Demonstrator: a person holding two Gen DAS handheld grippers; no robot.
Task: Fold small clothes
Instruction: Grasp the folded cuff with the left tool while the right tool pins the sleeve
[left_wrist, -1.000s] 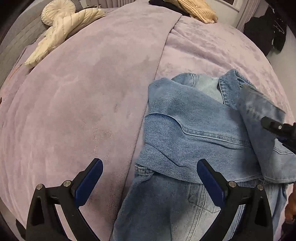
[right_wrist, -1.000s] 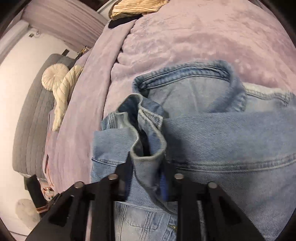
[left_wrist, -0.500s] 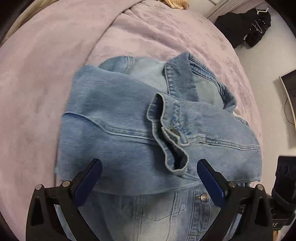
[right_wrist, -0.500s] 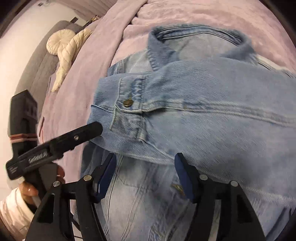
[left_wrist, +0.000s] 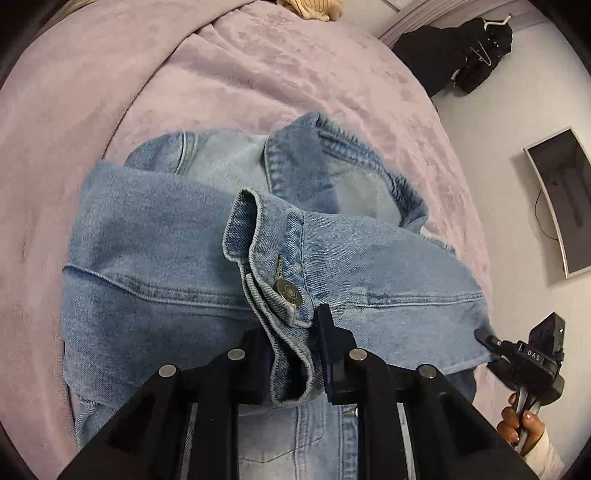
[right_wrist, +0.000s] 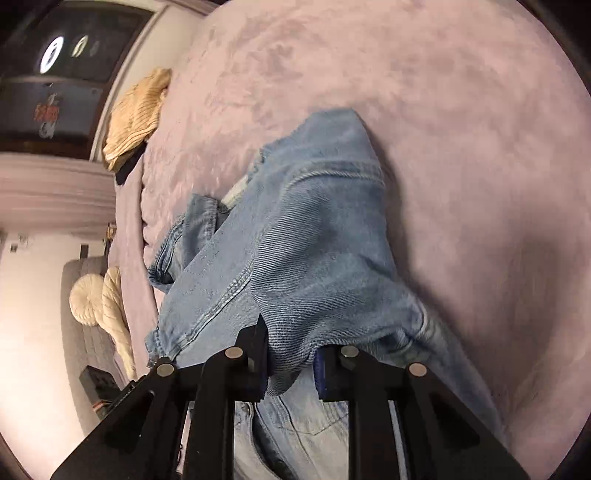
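The denim jacket lies on the purple bed, both sleeves crossed over its front. Half a second ago both claws were spread above it; now the left claw is clamped on the buttoned cuff, and the right claw is clamped on a side fold. A fold across the body is judged imminent.

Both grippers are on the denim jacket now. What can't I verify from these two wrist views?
- Left wrist view: the cuff end inside the left gripper is covered by its fingers.
- Right wrist view: the fold in the right gripper is hidden likewise.
- Both views: the denim jacket hem is cut off by the bottom edge.
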